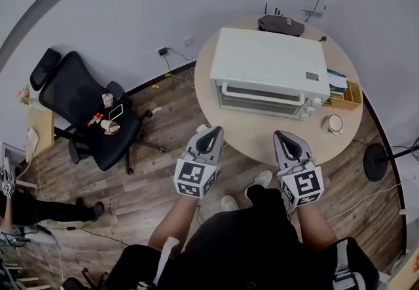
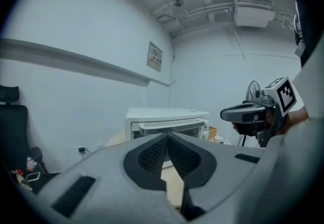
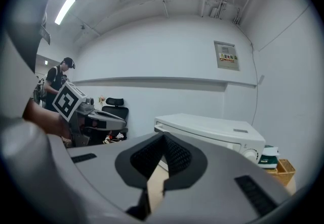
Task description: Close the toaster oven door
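A white toaster oven stands on a round wooden table. Its glass door is up against the front, with the handle bar across the top. My left gripper hovers at the table's near edge, left of the oven front, shut with nothing in it. My right gripper hangs level with it to the right, also shut and empty. In the left gripper view the pads meet at the left gripper's tip, with the oven straight behind. The right gripper view shows the right gripper's tip closed before the oven.
A white cup and a wicker basket sit right of the oven, and a dark bag lies behind it. A black office chair holding small items stands to the left. A fan base is on the floor at right.
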The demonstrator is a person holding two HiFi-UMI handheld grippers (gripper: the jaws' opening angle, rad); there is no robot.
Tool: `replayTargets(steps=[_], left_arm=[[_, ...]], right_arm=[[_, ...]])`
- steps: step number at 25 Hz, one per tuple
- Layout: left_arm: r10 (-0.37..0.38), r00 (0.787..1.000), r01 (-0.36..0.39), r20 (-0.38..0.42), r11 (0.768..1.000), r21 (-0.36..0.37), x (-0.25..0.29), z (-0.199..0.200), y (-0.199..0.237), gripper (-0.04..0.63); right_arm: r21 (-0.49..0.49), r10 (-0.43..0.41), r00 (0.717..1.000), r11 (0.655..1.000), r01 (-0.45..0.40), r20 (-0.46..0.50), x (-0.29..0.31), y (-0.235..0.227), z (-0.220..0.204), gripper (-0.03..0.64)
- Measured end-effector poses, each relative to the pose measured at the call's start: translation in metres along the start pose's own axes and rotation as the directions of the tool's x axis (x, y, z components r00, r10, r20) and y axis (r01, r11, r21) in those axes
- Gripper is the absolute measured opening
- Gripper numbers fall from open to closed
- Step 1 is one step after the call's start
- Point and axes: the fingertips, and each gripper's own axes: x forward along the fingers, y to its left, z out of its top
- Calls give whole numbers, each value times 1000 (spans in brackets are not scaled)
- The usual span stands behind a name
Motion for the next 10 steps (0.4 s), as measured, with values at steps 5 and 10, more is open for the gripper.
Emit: replayTargets(steps=[5, 10], left_arm=[[-19, 1000, 19, -9, 1000, 11, 0, -3, -8, 8], [-27, 1000, 28, -5, 999, 26, -3, -4, -14, 7]], right_arm=[[-49, -6, 1000, 999, 6, -2, 0, 4, 5, -3], [-58, -12, 1000, 998, 11, -7, -5, 8, 6, -3]])
